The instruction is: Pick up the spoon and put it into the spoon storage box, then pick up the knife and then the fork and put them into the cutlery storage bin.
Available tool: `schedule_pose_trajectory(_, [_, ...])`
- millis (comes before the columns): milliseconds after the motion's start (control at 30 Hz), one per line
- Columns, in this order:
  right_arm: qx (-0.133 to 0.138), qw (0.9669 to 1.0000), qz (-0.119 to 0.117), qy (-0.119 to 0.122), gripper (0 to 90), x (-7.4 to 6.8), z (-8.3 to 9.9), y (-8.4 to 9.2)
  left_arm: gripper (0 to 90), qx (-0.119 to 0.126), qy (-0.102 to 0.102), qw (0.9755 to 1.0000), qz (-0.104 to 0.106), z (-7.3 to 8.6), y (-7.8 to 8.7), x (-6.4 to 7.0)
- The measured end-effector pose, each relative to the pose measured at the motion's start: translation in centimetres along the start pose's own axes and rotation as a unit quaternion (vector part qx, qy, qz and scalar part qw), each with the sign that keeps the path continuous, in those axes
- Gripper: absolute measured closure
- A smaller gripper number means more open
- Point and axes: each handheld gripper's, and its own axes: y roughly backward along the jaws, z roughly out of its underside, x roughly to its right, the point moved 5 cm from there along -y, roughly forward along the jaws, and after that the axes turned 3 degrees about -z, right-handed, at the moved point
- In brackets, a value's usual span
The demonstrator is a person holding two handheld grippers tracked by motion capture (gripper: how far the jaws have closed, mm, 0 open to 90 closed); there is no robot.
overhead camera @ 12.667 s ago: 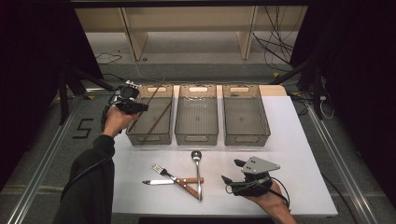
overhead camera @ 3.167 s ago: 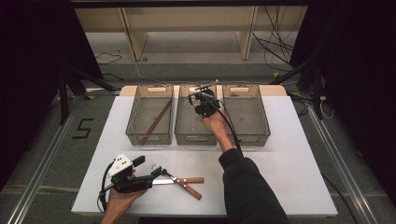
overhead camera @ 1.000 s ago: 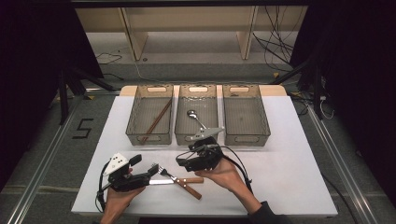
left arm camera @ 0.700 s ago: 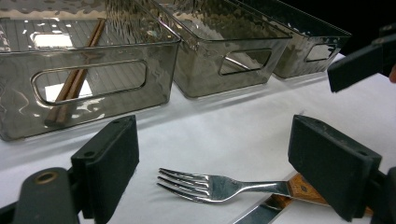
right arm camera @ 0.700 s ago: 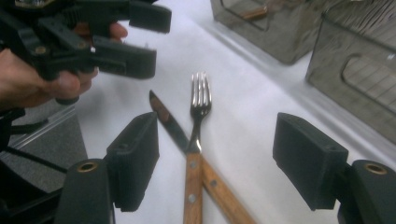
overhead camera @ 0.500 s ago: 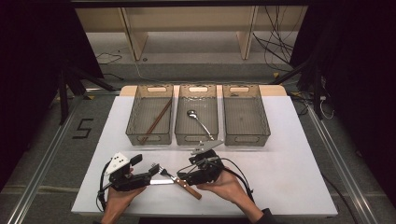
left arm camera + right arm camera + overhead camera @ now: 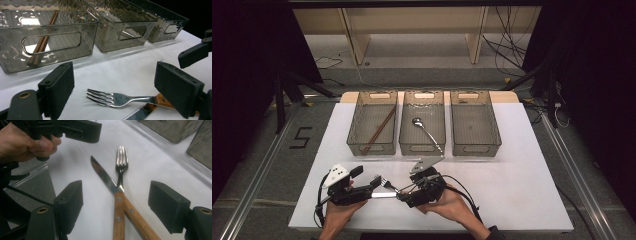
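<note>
Your right gripper (image 7: 404, 190) sits low at the table's near edge, jaws level and aimed toward 9 o'clock in the high view. They've just been opening and now stand wide, straddling the crossed wooden handles without touching them.

Your left gripper (image 7: 377, 181) faces it from the left, aimed toward 3 o'clock, jaws wide apart, nothing gripped. In the left gripper view the fork's tines lie between its pads, clear of both.

The fork (image 7: 120, 176) and knife (image 7: 105, 176) lie flat on the white table (image 7: 512, 165) between the two grippers, crossed where blade and neck meet the handles. Long axes run roughly 3 to 9 in the high view; tines and blade tip point toward the left gripper, handles toward the right.

Farther back, at 12: three clear bins in a row. Chopsticks (image 7: 379, 130) lie in the left bin (image 7: 356, 112), a spoon (image 7: 426, 132) in the middle bin (image 7: 404, 112).
</note>
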Motion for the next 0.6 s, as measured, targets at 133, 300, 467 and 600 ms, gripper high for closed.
schedule_pose_trajectory(133, [-0.004, 1.0000, -0.003, 0.004, 29.5, -0.3, 0.2, -0.2, 16.2, 0.002, 0.000, 1.0000, 0.000, 0.0, 0.0, 0.0])
schedule_pose_trajectory(300, [-0.018, 0.9998, 0.002, 0.011, 31.3, -0.6, 0.8, -0.7, 16.2, 0.002, -0.001, 1.0000, 0.000, 0.0, 0.0, 0.0])
schedule_pose_trajectory(467, [-0.037, 0.9991, 0.010, 0.017, 35.6, -0.9, 1.4, -1.4, 16.2, 0.002, -0.002, 1.0000, 0.000, 0.0, 0.1, 0.0])
schedule_pose_trajectory(600, [-0.048, 0.9986, 0.015, 0.016, 39.8, -0.8, 1.9, -1.8, 16.2, 0.001, -0.002, 1.0000, -0.001, 0.0, 0.0, 0.0])
